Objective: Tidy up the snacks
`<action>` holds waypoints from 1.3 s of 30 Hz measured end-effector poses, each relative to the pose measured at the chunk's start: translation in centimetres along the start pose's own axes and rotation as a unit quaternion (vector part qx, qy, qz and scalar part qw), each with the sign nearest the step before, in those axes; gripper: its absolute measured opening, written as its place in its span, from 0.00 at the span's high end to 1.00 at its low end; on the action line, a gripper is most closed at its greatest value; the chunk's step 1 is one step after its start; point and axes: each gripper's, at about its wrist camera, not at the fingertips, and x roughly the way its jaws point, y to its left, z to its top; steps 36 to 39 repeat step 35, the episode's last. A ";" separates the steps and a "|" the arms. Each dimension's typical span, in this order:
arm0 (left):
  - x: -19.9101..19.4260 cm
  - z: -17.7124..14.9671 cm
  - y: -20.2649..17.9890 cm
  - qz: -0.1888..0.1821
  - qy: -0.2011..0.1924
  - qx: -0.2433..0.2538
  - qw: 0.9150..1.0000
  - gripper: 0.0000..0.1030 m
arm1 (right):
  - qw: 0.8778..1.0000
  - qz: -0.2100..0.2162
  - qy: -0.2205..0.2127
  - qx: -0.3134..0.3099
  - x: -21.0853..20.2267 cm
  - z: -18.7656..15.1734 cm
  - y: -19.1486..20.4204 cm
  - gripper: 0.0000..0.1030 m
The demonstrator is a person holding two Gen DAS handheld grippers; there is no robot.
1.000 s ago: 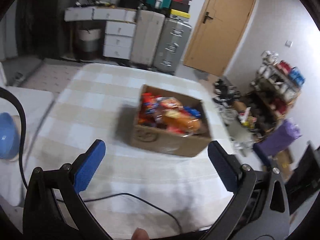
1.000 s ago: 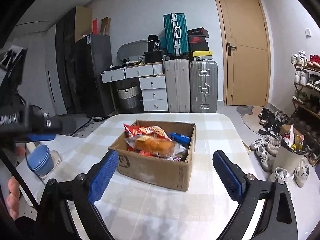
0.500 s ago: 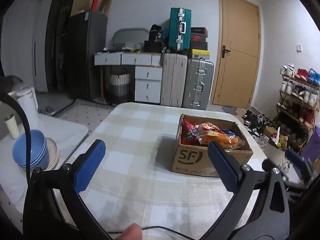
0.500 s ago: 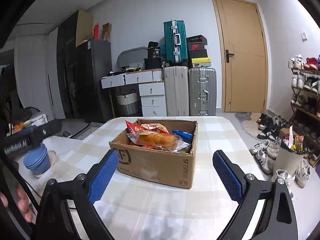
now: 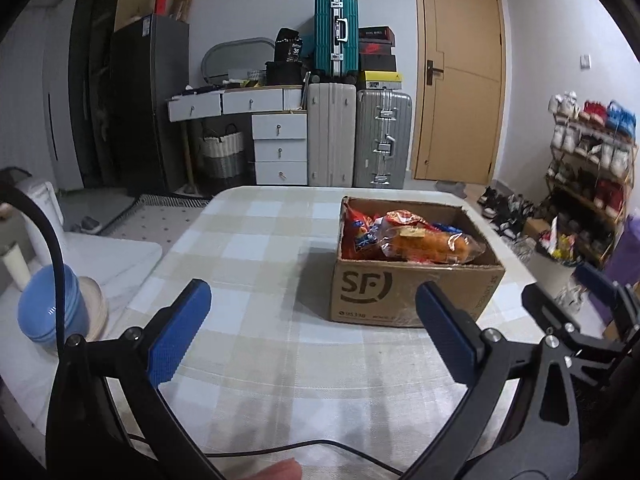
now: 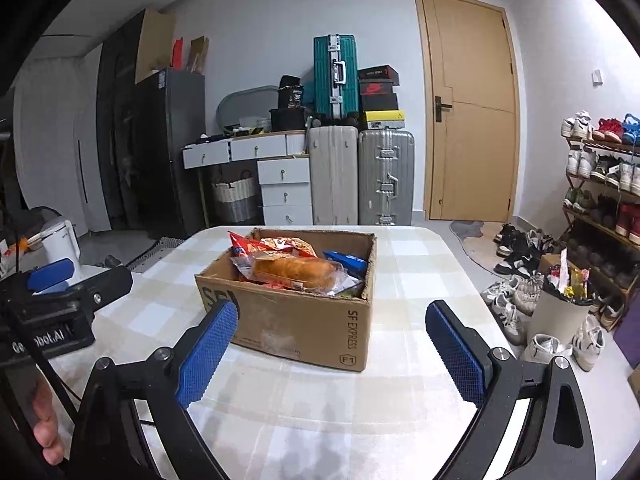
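A brown SF cardboard box (image 5: 416,292) stands on the checked table (image 5: 256,272), filled with snack packs. A clear-wrapped bread loaf (image 5: 432,246) lies on top, with red and blue packs under it. In the right wrist view the box (image 6: 304,324) and loaf (image 6: 296,270) sit just beyond the fingers. My left gripper (image 5: 312,332) is open and empty, short of the box and to its left. My right gripper (image 6: 332,350) is open and empty in front of the box. The right gripper also shows at the right edge of the left wrist view (image 5: 592,304).
Blue bowls (image 5: 52,308) stack on a white side surface at the left, with a white kettle (image 6: 60,244) behind. A black cable (image 5: 304,448) lies on the table's near edge. Suitcases (image 5: 380,136), drawers and a door stand behind; a shoe rack (image 6: 600,200) is at the right.
The left gripper has tilted up from looking down on the box to a level view and now sits lower, closer to the table. The right gripper has lowered slightly toward the box.
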 end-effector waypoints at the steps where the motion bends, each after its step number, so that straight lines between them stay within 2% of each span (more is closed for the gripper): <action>1: 0.0 0.0 -0.1 0.001 -0.002 0.002 1.000 0.01 | 1.000 -0.002 0.001 0.003 0.0 0.0 -0.1 0.06; 11: 0.7 -0.3 -0.6 -0.007 0.007 -0.023 1.000 0.01 | 1.000 -0.005 0.001 0.004 0.1 -0.2 -0.1 0.06; 32: 1.7 -0.7 -2.2 0.004 0.007 -0.002 1.000 0.01 | 1.000 -0.011 0.005 0.004 0.2 -0.7 -0.2 0.06; 39: 1.8 -0.5 -2.5 -0.007 0.002 -0.009 1.000 0.01 | 1.000 -0.010 0.005 0.005 0.2 -0.7 -0.2 0.06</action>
